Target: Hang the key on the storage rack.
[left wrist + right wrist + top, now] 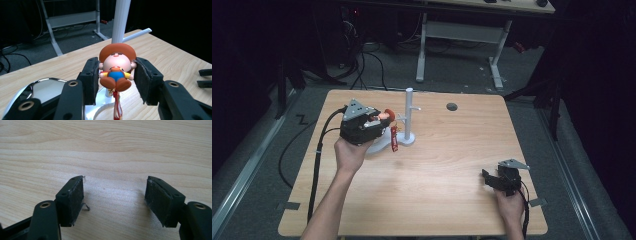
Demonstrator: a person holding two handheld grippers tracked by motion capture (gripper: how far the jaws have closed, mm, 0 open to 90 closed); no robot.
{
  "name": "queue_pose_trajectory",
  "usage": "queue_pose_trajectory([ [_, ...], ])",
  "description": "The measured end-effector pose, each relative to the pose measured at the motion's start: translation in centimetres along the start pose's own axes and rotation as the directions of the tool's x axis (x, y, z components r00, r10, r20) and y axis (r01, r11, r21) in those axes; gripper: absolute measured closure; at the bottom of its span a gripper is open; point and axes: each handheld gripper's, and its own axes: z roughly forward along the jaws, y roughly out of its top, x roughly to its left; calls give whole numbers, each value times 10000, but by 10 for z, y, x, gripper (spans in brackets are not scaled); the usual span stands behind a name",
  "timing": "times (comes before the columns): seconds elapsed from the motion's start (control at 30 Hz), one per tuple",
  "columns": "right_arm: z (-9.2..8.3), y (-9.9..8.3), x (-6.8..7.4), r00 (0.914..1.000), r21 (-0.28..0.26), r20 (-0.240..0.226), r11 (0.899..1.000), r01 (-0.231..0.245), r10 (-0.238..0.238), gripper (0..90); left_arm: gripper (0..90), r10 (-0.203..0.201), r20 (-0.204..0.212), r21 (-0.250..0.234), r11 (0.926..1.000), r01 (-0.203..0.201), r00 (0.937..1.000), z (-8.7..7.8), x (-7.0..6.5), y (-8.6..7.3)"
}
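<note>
Held between the pads of the left gripper [115, 75]: a small plastic figure with a brown hat, blue body and orange shoes [116, 65], gripped at the sides of its head, a red strap [116, 105] hanging from under it. Sits raised over the far-left part of the light wooden table [437, 170], just on the near-left side of the white peg stand [408, 117]. Directly behind the figure, along the line of the jaws, rises the stand's upright post; a thin white side peg [136, 35] juts from it to the right, a little above the hat. So, by judgement, the coming move turns on that short gap forward and up: figure and strap loop to peg. Whether any loop is already over the peg cannot be told.

Parked near the table's near-right corner, well apart from the stand: the right gripper [492, 179], jaws spread wide with nothing but bare wood between them. Left hand [349, 152] plainly the nearer one.
</note>
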Motion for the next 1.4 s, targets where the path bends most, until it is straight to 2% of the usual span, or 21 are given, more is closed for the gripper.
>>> queue_pose_trajectory([
  [0.23, 0, 0, 0, 10000, 0, -1, 10000, 5, -5, 319, 555, 37, -76, 19, 10000, -37, 10000, 7, 1, 5],
  [0.63, 0, 0, 0, 10000, 0, -14, 10000, 12, -12, 318, 555, -281, -164, 16, 9996, 281, 9995, 21, 8, 5],
  [0.77, 0, 0, 0, 10000, 1, -15, 10000, 13, -13, 318, 555, -185, -150, 39, 9998, 185, 9997, 26, 4, 7],
  [1.07, 0, 0, 0, 10000, 0, -22, 10000, 13, -13, 318, 555, 165, -90, -35, 9999, -165, 9998, 22, -6, 12],
  [1.4, 0, 0, 0, 10000, -1, -20, 10000, 22, -22, 318, 555, 167, -66, -8, 9999, -167, 9998, 24, -7, 13],
])
